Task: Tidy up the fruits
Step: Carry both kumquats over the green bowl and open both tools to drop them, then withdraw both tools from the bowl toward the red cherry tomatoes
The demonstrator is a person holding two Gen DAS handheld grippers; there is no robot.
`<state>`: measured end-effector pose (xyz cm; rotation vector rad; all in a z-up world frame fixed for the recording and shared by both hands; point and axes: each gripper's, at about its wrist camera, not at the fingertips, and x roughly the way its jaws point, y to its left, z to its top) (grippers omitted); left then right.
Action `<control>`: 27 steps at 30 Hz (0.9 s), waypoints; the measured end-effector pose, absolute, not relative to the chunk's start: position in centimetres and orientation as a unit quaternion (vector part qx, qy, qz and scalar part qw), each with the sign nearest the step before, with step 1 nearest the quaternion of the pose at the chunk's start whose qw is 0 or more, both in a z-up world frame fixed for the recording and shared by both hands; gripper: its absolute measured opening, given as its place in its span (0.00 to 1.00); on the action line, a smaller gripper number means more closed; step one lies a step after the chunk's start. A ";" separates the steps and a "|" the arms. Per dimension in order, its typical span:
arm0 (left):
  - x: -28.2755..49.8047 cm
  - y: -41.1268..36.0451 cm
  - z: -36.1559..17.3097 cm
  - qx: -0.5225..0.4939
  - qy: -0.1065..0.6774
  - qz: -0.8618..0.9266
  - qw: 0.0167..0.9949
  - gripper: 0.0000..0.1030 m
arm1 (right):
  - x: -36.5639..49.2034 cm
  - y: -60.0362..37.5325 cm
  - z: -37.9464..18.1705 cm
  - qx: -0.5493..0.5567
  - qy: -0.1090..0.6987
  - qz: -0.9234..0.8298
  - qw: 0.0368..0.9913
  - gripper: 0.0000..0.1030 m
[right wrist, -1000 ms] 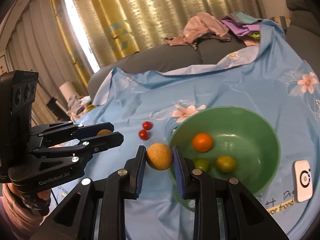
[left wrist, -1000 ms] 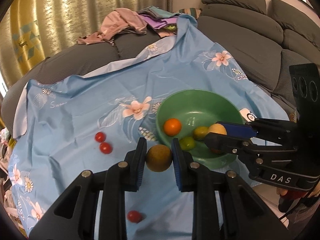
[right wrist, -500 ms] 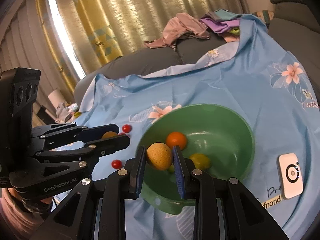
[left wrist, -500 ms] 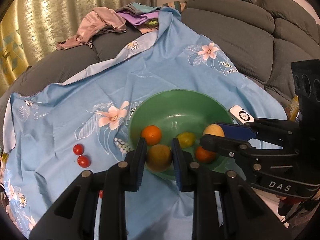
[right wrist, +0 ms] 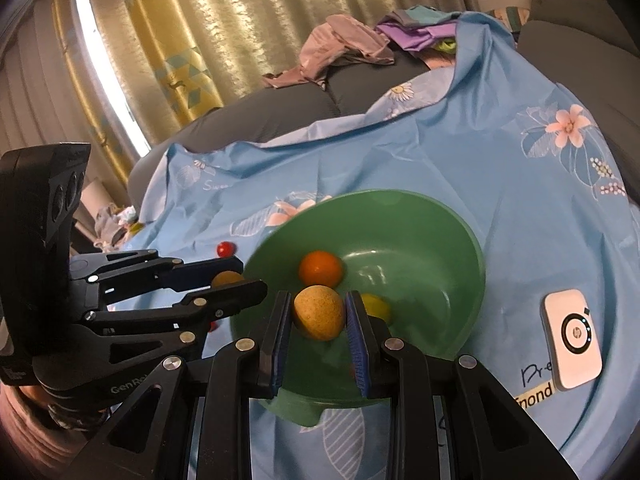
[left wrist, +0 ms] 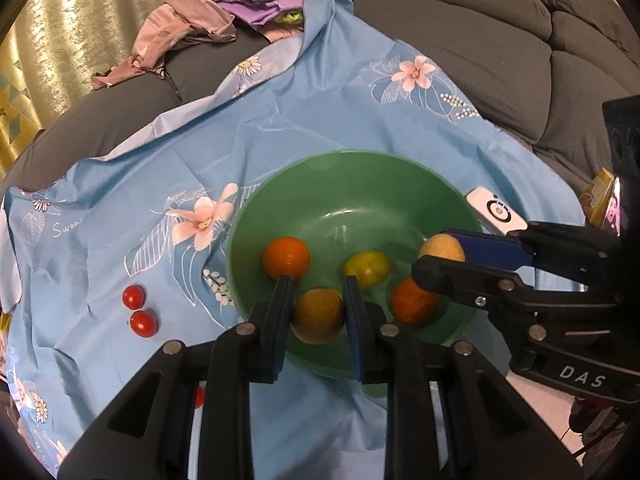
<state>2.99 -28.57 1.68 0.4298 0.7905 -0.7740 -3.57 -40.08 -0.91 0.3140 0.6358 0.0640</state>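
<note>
A green bowl (left wrist: pixel 360 184) (right wrist: pixel 440 220) sits on a blue flowered cloth. In it lie an orange (left wrist: pixel 286 258) (right wrist: pixel 321 269), a yellow-green fruit (left wrist: pixel 367 269) (right wrist: pixel 376 306) and a second orange (left wrist: pixel 412 300). My left gripper (left wrist: pixel 318 296) (right wrist: pixel 240 280) is shut on a brownish round fruit (left wrist: pixel 318 316) just over the bowl's near rim. My right gripper (right wrist: pixel 319 304) (left wrist: pixel 440 258) is shut on a tan round fruit (right wrist: pixel 319 317) (left wrist: pixel 440 246) above the inside of the bowl. Two cherry tomatoes (left wrist: pixel 133 297) lie on the cloth left of the bowl.
A white palm-sized device (right wrist: pixel 572 338) (left wrist: pixel 496 212) lies on the cloth right of the bowl. A heap of clothes (left wrist: pixel 188 28) rests on the grey sofa (left wrist: pixel 480 40) behind. Gold curtains (right wrist: pixel 180 40) hang at the back. A third cherry tomato (left wrist: pixel 199 396) shows under my left gripper.
Both grippers have come forward and down with their fruits, from beside the bowl's rim to over the bowl. The bowl now looks larger and nearer in both views.
</note>
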 end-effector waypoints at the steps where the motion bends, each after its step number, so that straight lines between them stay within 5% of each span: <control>1: 3.1 -28.8 1.5 0.205 0.374 -0.365 0.828 0.24 | -3.5 -40.1 -1.0 0.152 0.313 0.027 0.937 0.28; 13: 3.4 -29.9 0.3 0.226 0.375 -0.352 0.827 0.26 | -3.0 -40.6 -1.9 0.141 0.335 -0.010 0.932 0.28; 19: 3.6 -29.4 0.5 0.224 0.373 -0.334 0.836 0.63 | -3.3 -41.2 -1.8 0.153 0.335 -0.021 0.929 0.33; 27: 3.3 -26.9 1.4 0.210 0.376 -0.298 0.852 0.87 | -4.0 -40.9 -1.2 0.165 0.331 -0.021 0.929 0.35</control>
